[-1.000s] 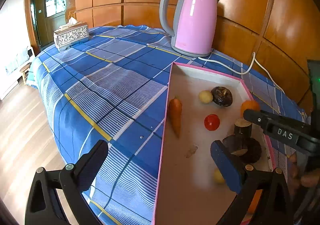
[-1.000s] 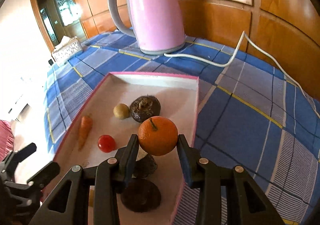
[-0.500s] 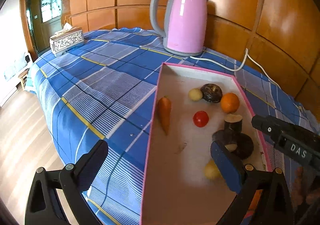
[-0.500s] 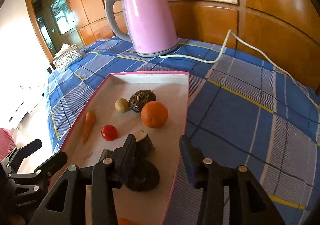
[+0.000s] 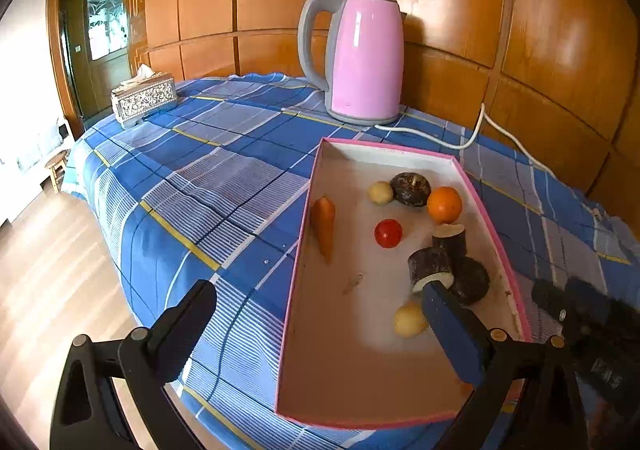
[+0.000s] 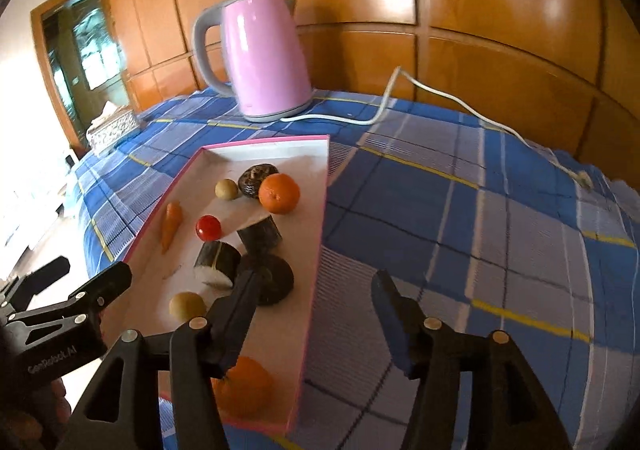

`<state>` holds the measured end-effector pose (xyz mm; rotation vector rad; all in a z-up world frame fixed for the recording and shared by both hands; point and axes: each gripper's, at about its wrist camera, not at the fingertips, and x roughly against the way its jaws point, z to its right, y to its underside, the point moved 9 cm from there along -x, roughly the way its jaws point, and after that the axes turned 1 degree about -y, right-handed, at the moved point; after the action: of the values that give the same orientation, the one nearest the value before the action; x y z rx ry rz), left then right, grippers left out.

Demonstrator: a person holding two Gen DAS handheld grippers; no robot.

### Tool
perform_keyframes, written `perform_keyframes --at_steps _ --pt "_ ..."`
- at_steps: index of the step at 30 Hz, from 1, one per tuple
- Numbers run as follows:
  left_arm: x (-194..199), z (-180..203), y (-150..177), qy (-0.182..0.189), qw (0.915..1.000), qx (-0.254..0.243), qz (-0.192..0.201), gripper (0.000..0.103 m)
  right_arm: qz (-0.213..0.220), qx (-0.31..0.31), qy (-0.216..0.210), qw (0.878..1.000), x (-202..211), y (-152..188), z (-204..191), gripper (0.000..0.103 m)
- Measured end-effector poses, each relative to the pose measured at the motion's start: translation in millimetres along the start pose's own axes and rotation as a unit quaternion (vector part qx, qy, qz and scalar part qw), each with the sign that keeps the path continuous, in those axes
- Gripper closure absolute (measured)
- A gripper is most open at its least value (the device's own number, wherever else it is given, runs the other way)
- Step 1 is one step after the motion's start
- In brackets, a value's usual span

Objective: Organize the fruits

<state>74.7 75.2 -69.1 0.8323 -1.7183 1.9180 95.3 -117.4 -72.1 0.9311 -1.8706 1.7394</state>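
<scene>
A pink-rimmed tray (image 5: 303, 238) with a white floor lies on the blue checked cloth. In it are an orange (image 5: 444, 205) beside a dark round fruit (image 5: 410, 189), a red tomato (image 5: 388, 233), a carrot (image 5: 324, 224), two pale yellow balls and dark cut pieces (image 5: 430, 270). A second orange (image 6: 244, 386) lies at the tray's near end, partly behind a finger. My right gripper (image 6: 318, 278) hovers over the tray's right rim (image 6: 320, 250), jaws opening with nothing between them. My left gripper (image 5: 316, 292) stands wide open over the tray's left wall, holding nothing.
A pink kettle (image 5: 360, 58) stands behind the tray, and its white cable (image 6: 384, 106) trails right across the cloth. A silver tissue box (image 5: 144, 98) sits at the far left corner. The cloth drops off to wooden floor on the left. Wood panelling backs the table.
The right gripper let go of the orange, which now rests in the tray beside the dark fruit. It drew back toward the right rim with wider jaws. The left gripper backed off slightly.
</scene>
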Motion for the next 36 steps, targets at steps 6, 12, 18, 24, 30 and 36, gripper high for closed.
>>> perform_keyframes --at_steps 6,12,18,24,30,36 --pt "12.0 9.4 -6.3 0.015 0.9997 0.001 0.019 0.0 0.006 -0.028 0.03 0.999 11.1 18.0 12.3 0.043" --pt "13.9 13.2 -9.1 0.0 0.9997 -0.006 0.023 0.0 0.007 -0.03 0.045 0.998 14.4 23.4 17.4 0.043" --pt "12.9 11.9 -8.3 0.001 0.9997 0.0 0.023 0.0 0.015 -0.015 0.05 0.999 18.4 23.3 13.0 0.043" --pt "12.7 5.4 -10.8 -0.014 0.9993 0.007 0.033 0.0 0.017 -0.015 0.05 0.999 19.2 22.8 12.6 0.043" --pt "14.9 7.0 -11.3 -0.017 0.9991 -0.001 0.04 0.0 0.02 -0.012 0.048 0.999 21.0 22.3 9.6 0.043" --pt "16.4 8.2 -11.3 -0.019 0.9989 -0.004 0.042 0.0 0.022 -0.01 0.047 0.999 21.1 21.3 7.7 0.043"
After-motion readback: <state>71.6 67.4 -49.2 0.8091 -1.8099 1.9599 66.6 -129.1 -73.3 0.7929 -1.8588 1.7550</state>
